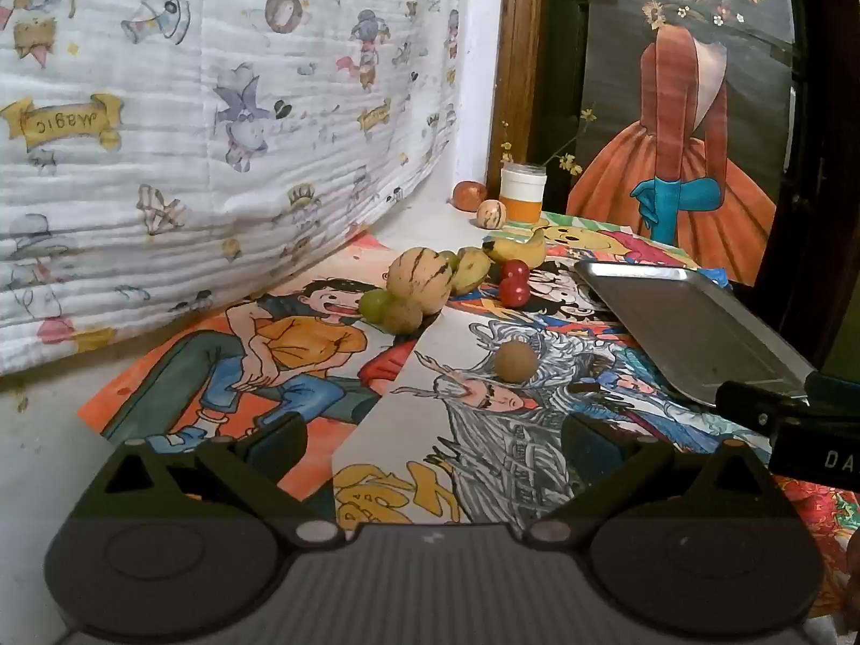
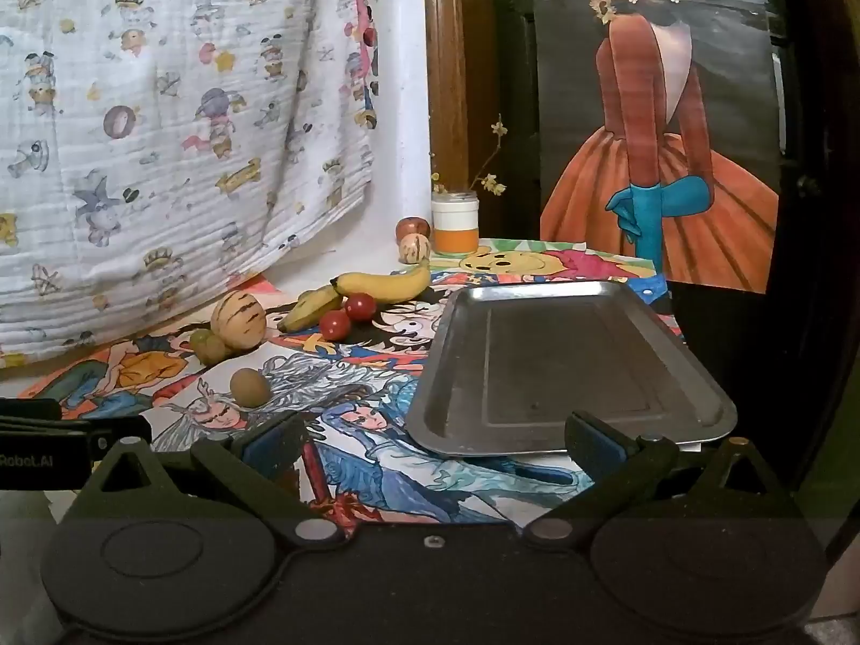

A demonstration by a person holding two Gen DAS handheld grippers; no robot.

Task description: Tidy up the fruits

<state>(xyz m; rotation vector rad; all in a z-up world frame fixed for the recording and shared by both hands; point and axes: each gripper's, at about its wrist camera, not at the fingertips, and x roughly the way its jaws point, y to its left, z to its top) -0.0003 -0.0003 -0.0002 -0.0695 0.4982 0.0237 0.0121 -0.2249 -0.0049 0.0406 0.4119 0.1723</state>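
— Left wrist view?
— The left gripper [image 1: 430, 443] gapes wide, holding nothing — a round tan fruit [image 1: 516, 361] lies ahead on glossy cartoon posters [image 1: 301, 355].
— Right wrist view?
— The right gripper [image 2: 432, 443] is spread, unladen; a smooth metal tray [image 2: 570, 365] sits bare, a curved banana [image 2: 384, 284] well left of it.

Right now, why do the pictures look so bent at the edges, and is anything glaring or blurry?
Both wrist views are fisheye: dark corners, the door frame bowing. In the right wrist view the metal tray shows only soft sheen at its rim. In the left wrist view the fruit is fairly sharp; lighting is dim and even.
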